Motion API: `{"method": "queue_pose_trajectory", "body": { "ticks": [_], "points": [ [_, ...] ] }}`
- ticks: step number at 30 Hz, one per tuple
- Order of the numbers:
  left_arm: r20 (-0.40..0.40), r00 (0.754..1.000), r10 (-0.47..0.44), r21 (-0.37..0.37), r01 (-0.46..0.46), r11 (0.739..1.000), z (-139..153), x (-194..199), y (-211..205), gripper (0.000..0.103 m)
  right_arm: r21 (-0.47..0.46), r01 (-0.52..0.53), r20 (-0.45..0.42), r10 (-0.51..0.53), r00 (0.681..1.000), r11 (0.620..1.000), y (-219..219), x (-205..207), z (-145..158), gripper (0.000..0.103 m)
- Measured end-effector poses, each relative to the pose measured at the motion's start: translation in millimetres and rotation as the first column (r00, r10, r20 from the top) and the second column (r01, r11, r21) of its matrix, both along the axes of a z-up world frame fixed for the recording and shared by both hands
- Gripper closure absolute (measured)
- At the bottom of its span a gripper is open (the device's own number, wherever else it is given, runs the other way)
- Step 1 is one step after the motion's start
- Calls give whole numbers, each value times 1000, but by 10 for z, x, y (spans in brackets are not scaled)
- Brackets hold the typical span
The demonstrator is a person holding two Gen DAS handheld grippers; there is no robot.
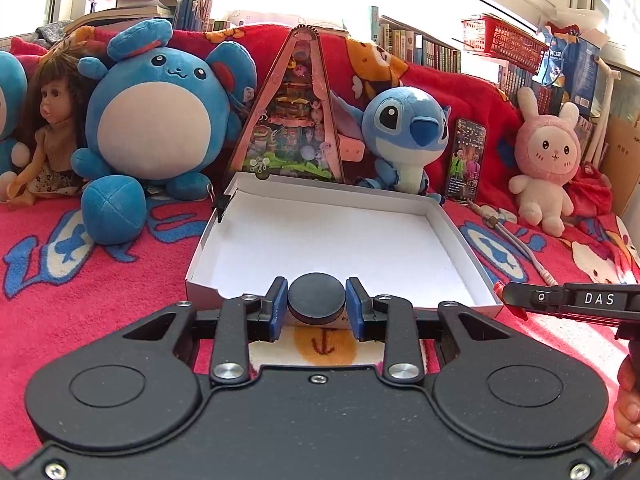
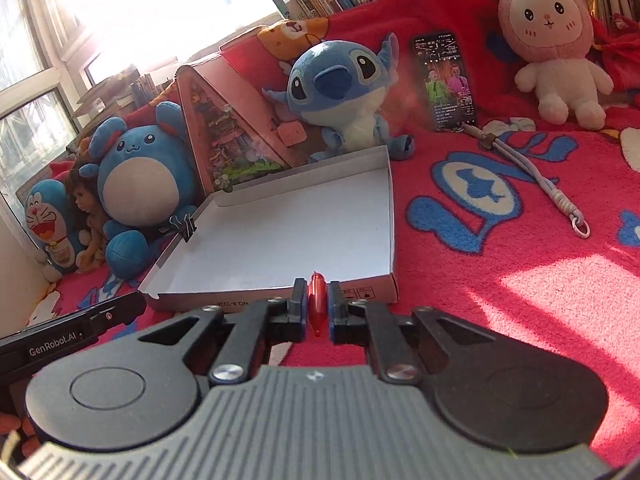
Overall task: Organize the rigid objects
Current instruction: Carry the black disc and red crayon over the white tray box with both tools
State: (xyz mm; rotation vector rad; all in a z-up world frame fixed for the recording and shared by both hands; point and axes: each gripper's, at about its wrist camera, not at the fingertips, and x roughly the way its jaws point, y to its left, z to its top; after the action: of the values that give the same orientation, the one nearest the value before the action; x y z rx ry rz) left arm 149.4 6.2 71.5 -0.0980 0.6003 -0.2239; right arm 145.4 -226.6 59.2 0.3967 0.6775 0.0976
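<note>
Markings: "DAS" on right tool body, "GenRobot.AI" on left. Left tool clamped on a black round disc, matte, flat-topped, at the white box's near edge. Right tool clamped on a thin red plastic piece, edge-on, also at the near edge.

Left tool black, blue pads, silver screws; right tool black, grey ribbed housing, "GenRobot.AI" lettering
</note>
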Motion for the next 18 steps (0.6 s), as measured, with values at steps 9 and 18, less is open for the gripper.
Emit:
{"method": "queue_pose_trajectory", "body": {
  "ticks": [9, 18],
  "points": [
    [-4, 999, -50, -1, 50, 999, 32, 899, -206, 73, 63, 39, -83, -34, 996, 997, -180, 773, -95, 90],
    [-105, 994, -28, -30, 25, 999, -243, 1609, -344, 73, 32, 10, -106, -6, 994, 999, -40, 1403, -149, 90]
  ]
}}
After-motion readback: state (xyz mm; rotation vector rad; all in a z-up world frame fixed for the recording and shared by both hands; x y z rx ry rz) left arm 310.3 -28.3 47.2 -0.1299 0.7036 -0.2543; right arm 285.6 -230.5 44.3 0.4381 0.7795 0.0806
